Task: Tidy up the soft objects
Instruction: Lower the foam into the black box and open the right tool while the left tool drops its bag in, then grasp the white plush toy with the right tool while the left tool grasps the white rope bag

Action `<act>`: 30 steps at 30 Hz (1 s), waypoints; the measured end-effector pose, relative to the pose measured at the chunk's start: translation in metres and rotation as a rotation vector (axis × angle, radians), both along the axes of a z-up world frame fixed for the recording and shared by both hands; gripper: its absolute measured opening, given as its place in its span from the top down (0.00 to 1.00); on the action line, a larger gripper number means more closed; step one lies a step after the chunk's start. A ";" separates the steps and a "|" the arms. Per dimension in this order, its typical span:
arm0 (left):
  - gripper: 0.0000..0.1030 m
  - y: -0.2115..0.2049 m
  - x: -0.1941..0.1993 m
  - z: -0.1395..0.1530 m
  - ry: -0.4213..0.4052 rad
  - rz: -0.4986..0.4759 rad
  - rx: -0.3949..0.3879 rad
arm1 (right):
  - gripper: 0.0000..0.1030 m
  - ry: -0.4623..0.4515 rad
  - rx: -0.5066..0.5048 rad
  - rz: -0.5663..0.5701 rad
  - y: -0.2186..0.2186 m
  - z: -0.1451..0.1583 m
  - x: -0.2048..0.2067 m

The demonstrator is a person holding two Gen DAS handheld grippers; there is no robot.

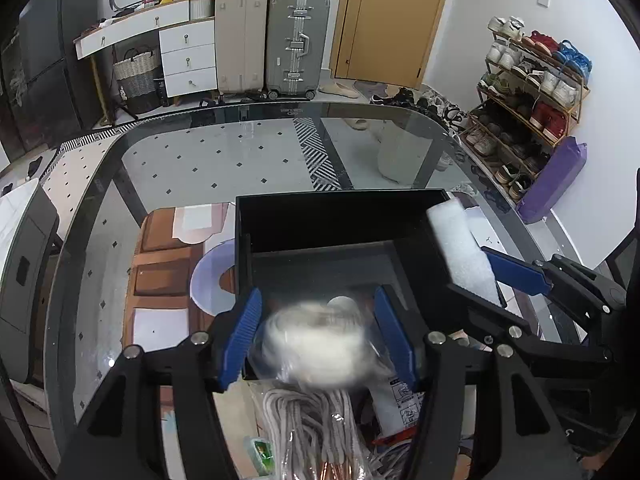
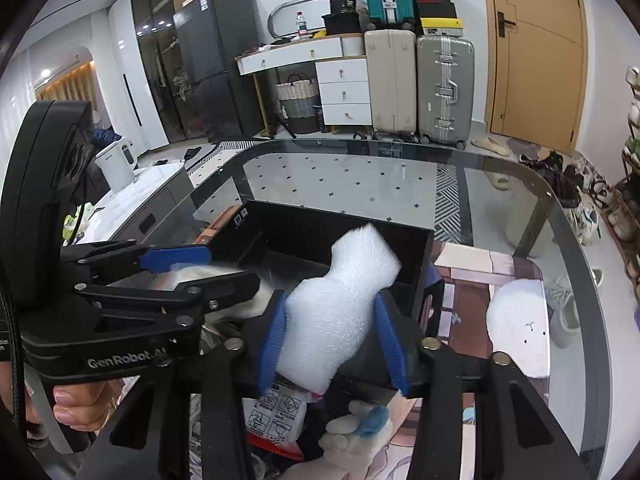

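A black open box (image 1: 340, 220) (image 2: 304, 236) stands on the glass table. My left gripper (image 1: 318, 336) hangs over its near edge, jaws apart. Between the blue pads (image 1: 244, 332) a fluffy white bundle in clear plastic (image 1: 316, 340) shows blurred, with a gap on each side. My right gripper (image 2: 332, 344) is open around a white foam roll (image 2: 340, 308) that leans over the box's right wall; the foam touches the left pad, and a gap shows at the right pad. From the left wrist view the foam roll (image 1: 460, 248) and right gripper (image 1: 468, 270) sit at the box's right side.
Near the front lie a bagged coil of grey rope (image 1: 316, 420), a printed white pack (image 2: 276, 404) and a plush toy with a blue patch (image 2: 360, 428). A white soft piece (image 2: 516, 332) rests on the mat at right. A hand (image 2: 76, 404) holds the left gripper (image 2: 228, 268).
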State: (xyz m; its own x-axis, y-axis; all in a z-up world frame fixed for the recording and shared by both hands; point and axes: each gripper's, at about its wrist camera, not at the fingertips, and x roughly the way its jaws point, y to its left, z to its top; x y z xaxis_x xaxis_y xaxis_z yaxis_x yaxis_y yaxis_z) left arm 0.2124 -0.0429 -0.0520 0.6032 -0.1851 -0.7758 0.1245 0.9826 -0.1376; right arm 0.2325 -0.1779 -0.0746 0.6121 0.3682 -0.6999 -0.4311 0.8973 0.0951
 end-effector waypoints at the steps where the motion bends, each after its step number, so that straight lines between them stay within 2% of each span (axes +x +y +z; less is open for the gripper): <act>1: 0.40 0.001 0.001 0.001 0.002 -0.004 -0.010 | 0.53 0.000 -0.003 -0.001 -0.001 -0.001 0.000; 5: 0.37 0.004 0.001 0.003 0.007 -0.008 -0.031 | 0.52 0.005 -0.012 0.001 -0.003 -0.006 -0.001; 11: 0.26 0.003 -0.006 0.013 -0.033 0.006 -0.019 | 0.51 0.007 -0.007 0.003 -0.006 -0.004 -0.003; 15: 0.26 0.008 -0.012 0.023 -0.051 -0.001 -0.040 | 0.49 0.002 -0.007 0.007 -0.008 0.002 -0.010; 19: 0.25 0.013 -0.023 0.035 -0.085 -0.002 -0.038 | 0.42 0.000 -0.008 0.007 -0.011 0.012 -0.019; 24: 0.24 0.016 -0.038 0.044 -0.099 -0.024 -0.050 | 0.40 0.008 0.021 -0.006 -0.019 0.027 -0.031; 26: 0.24 0.017 -0.042 0.045 -0.104 -0.028 -0.035 | 0.36 0.001 0.018 -0.014 -0.021 0.032 -0.037; 28: 0.24 0.017 -0.045 0.044 -0.101 -0.027 -0.026 | 0.24 -0.009 0.004 -0.051 -0.024 0.035 -0.044; 30: 0.24 0.019 -0.048 0.042 -0.096 -0.028 -0.023 | 0.17 -0.015 -0.002 -0.077 -0.026 0.037 -0.049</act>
State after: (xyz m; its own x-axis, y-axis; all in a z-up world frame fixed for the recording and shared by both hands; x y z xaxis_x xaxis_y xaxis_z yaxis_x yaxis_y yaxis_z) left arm 0.1643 -0.0243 -0.0097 0.6690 -0.2202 -0.7099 0.1658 0.9753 -0.1462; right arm 0.1838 -0.2039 -0.0375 0.6487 0.3180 -0.6914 -0.3619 0.9281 0.0872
